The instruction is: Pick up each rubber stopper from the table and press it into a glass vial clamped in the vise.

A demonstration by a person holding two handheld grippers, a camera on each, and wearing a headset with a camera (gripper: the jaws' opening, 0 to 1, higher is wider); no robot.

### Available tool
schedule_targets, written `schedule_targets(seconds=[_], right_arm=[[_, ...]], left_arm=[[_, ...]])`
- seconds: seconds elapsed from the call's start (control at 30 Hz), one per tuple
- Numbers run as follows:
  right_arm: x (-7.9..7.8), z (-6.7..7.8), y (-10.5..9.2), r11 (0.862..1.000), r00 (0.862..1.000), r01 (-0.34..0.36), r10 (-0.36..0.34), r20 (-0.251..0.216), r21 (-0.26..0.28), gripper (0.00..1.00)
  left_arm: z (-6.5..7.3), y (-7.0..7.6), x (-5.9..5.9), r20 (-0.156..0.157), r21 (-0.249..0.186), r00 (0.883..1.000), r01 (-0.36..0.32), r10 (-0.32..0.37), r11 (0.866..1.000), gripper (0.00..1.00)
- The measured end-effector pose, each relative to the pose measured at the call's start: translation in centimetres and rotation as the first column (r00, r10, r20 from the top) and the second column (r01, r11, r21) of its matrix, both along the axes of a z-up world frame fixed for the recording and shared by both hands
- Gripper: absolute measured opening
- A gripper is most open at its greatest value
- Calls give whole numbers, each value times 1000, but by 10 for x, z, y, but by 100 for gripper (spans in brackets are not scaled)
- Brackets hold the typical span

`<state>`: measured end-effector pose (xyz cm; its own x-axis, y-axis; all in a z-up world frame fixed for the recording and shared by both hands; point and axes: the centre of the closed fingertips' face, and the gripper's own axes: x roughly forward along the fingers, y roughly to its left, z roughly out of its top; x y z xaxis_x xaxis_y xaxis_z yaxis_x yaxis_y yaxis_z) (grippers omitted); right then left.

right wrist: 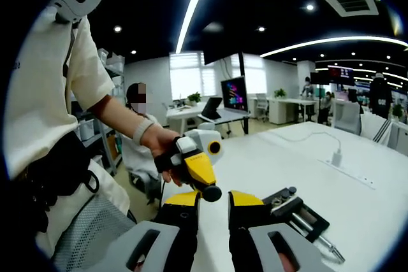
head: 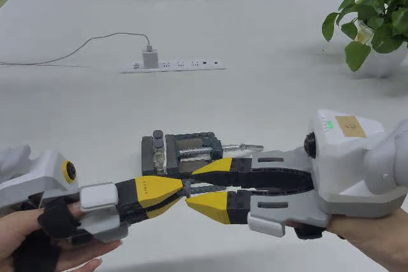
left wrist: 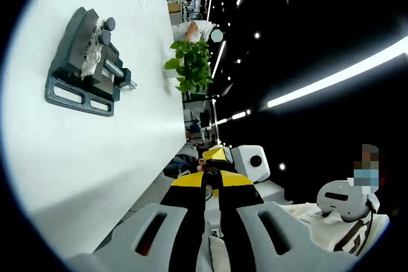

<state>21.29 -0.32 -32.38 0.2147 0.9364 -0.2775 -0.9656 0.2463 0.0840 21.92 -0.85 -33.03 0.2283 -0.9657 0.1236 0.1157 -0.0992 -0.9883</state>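
Head view: left gripper [head: 181, 191] jaws closed on a dark rubber stopper [right wrist: 210, 193]; right gripper [head: 191, 188] jaws spread open either side of it, near the vise [head: 194, 148] on the surface [head: 268, 87].

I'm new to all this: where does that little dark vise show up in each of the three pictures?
Head view: the vise is lower centre, on the white table.
Left gripper view: vise upper left, seen tipped sideways on the table.
Right gripper view: vise lower right, on the table.
Shared landmark: the white table it sits on, in all three.
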Motion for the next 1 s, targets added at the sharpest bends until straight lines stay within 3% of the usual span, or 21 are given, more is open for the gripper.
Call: schedule_targets(seconds=[0.5, 0.9, 1.0], right_arm=[[-7, 2, 2, 1000, 1000, -25, 25, 17, 1, 8], [-17, 11, 0, 996, 996, -87, 87, 10, 5, 7], [-17, 12, -1, 996, 995, -94, 95, 28, -8, 7]], left_arm=[[2, 0, -5, -17, -29, 1000, 13, -13, 999, 3], [10, -2, -14, -25, -77, 997, 71, -73, 994, 3], [11, -3, -15, -30, -83, 996, 77, -80, 994, 3]])
